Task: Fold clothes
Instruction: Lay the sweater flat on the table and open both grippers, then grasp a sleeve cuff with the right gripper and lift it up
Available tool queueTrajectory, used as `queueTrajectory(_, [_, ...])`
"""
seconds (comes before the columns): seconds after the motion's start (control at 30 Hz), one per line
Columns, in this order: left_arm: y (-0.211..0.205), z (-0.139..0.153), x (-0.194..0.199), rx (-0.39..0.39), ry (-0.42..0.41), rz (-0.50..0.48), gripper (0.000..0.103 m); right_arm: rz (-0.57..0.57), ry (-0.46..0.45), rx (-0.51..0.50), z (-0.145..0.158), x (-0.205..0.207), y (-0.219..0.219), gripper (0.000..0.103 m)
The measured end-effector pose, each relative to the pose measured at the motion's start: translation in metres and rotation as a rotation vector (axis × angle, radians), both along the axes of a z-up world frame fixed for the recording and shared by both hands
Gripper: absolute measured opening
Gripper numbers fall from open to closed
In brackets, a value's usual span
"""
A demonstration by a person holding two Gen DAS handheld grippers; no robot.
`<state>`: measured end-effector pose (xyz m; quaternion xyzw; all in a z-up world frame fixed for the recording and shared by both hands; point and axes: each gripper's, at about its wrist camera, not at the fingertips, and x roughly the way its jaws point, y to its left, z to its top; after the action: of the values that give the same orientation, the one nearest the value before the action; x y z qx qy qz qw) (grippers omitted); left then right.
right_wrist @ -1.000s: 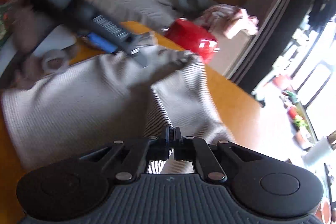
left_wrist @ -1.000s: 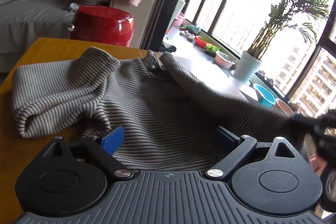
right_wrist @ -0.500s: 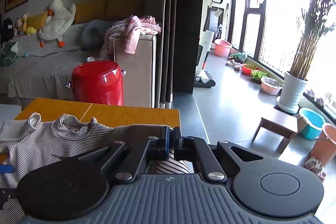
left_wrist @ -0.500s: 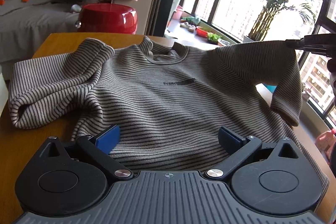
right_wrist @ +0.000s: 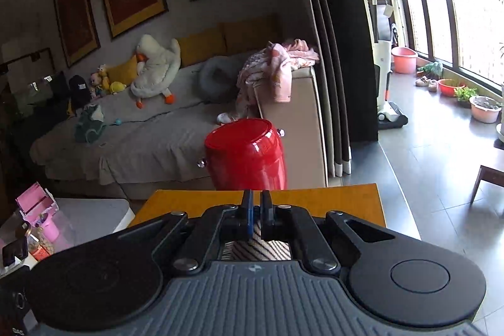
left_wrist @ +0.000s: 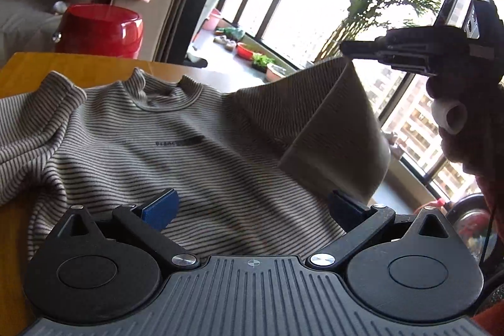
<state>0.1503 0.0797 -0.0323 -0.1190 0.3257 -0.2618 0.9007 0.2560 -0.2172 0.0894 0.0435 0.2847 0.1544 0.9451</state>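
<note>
A brown striped sweater (left_wrist: 176, 147) lies front up on the wooden table (left_wrist: 63, 65), its collar at the far side. My left gripper (left_wrist: 252, 207) is open and empty, low over the sweater's hem. My right gripper (right_wrist: 256, 210) is shut on the sweater's right sleeve (left_wrist: 334, 122) and holds it up in the air above the table's right side; it also shows in the left wrist view (left_wrist: 346, 48). A strip of striped cloth (right_wrist: 258, 251) shows behind its fingers. The left sleeve (left_wrist: 34, 115) lies bunched on the table.
A red stool (right_wrist: 249, 156) stands beyond the table's far edge, with a grey sofa (right_wrist: 132, 140) and a beige armrest draped with pink clothes (right_wrist: 274, 68) behind it. Windows, plant pots and a potted palm (left_wrist: 397, 2) are to the right.
My right gripper has lifted the right sleeve higher and pulled it out to the right. My left gripper has stayed open at the hem.
</note>
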Motion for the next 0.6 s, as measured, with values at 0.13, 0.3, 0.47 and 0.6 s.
queueTrajectory(0.13, [0.005,-0.009,0.001,0.04,0.048,0.042,0.103,-0.039,0.006,-0.22,-0.03,-0.009,0.004,0.019])
queueTrajectory(0.3, [0.012,-0.01,0.003,0.04,0.075,0.079,0.103,0.159,-0.005,-0.349,-0.061,-0.053,0.015,0.055])
queueTrajectory(0.47, [0.009,-0.009,0.006,0.038,0.083,0.09,0.103,0.458,0.023,-0.379,-0.085,-0.111,0.062,0.058])
queueTrajectory(0.6, [0.008,-0.009,0.001,0.047,0.082,0.083,0.103,0.452,-0.022,-0.506,-0.125,-0.121,0.093,0.058])
